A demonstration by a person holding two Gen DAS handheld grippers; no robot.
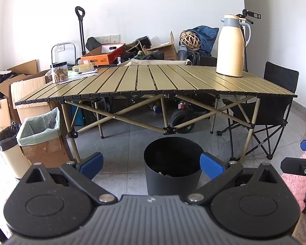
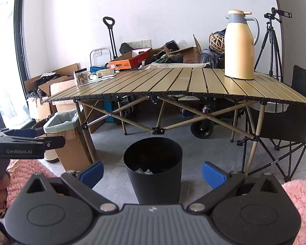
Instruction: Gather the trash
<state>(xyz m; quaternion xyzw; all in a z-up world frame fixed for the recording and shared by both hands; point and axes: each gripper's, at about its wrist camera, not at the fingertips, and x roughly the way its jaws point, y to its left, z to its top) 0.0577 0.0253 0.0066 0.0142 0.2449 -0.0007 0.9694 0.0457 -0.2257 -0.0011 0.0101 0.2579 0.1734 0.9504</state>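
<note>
Blue-padded fingers of the left gripper (image 1: 152, 164) and right gripper (image 2: 153, 172) stand apart, empty; the black bin (image 2: 154, 168), trash inside, sits between and beyond them; reaching in blindly risks tipping it.

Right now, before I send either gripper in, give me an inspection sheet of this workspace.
Surface: slatted folding table, mostly bare in the middle.
Job's things: black bin on the floor in front of the table, some trash inside; no loose trash made out on the floor.
Clutter: cream thermos jug at right; snack jar, papers and a packet at the far left corner.
Grippers: left gripper and right gripper, jaws wide apart, holding nothing.
Cables: nothing seen.
Surroundings: cardboard boxes, lined bins, folding chair, tripod, pink rug.
</note>
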